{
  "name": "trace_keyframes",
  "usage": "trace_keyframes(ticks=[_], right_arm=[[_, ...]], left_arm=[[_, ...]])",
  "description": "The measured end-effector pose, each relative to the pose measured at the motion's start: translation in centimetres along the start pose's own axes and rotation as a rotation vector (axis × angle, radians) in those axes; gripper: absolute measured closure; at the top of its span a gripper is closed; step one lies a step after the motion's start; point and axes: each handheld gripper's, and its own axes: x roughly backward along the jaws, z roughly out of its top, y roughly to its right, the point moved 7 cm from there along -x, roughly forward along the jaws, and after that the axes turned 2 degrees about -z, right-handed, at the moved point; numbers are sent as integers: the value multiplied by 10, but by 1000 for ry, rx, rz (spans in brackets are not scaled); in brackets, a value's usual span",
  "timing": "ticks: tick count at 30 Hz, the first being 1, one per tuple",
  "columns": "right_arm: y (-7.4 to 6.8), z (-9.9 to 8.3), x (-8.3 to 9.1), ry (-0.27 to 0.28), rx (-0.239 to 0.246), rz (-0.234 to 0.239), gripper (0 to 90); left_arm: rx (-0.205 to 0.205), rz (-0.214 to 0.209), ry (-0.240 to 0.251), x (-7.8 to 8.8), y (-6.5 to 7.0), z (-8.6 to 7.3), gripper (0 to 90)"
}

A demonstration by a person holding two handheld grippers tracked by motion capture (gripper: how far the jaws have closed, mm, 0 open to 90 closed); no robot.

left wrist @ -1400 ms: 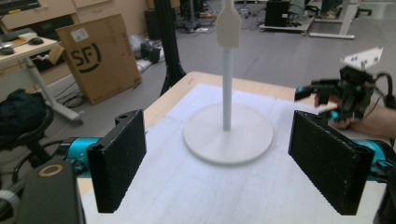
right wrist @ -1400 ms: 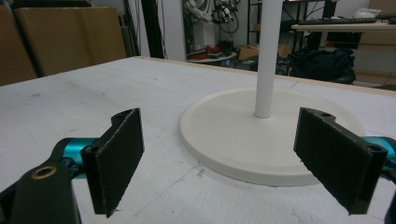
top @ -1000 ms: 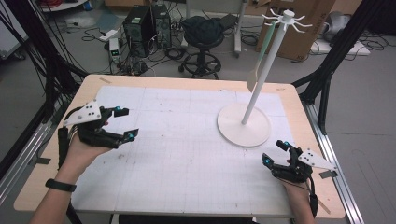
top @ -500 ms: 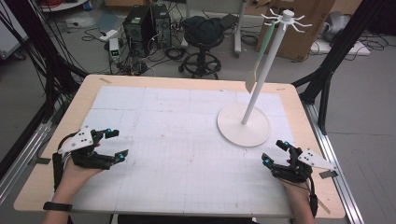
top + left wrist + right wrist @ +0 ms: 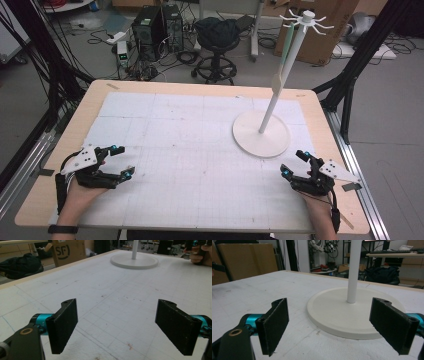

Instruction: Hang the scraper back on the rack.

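Note:
A white stand with a round base (image 5: 261,135) and a tall pole (image 5: 282,75) topped by hooks rises at the right of the table. A pale green and cream item (image 5: 279,80) hangs along the pole. My left gripper (image 5: 123,161) rests open near the table's front left with nothing between its jaws. My right gripper (image 5: 293,163) sits open at the front right, just short of the base. In the right gripper view the base (image 5: 352,312) lies close ahead between the jaws. The left gripper view has the base (image 5: 134,261) far off.
A white gridded mat (image 5: 195,150) covers the wooden table (image 5: 45,195). Behind the table stand a stool (image 5: 217,35), computer towers (image 5: 155,25), cables and cardboard boxes. Black frame legs (image 5: 350,85) rise at both sides. The other hand (image 5: 198,255) appears far off in the left gripper view.
My left gripper has moved back toward the front edge of the table and lower down. The right gripper has stayed put.

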Motion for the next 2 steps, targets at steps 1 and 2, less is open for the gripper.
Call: trace_keyframes(ticks=[1,2], right_arm=[[0,0,0,0,3,1,150],[0,0,0,-1,3,-1,150]], left_arm=[[1,1,-1,0,0,-1,185],[4,1,-1,0,-1,-2,183]])
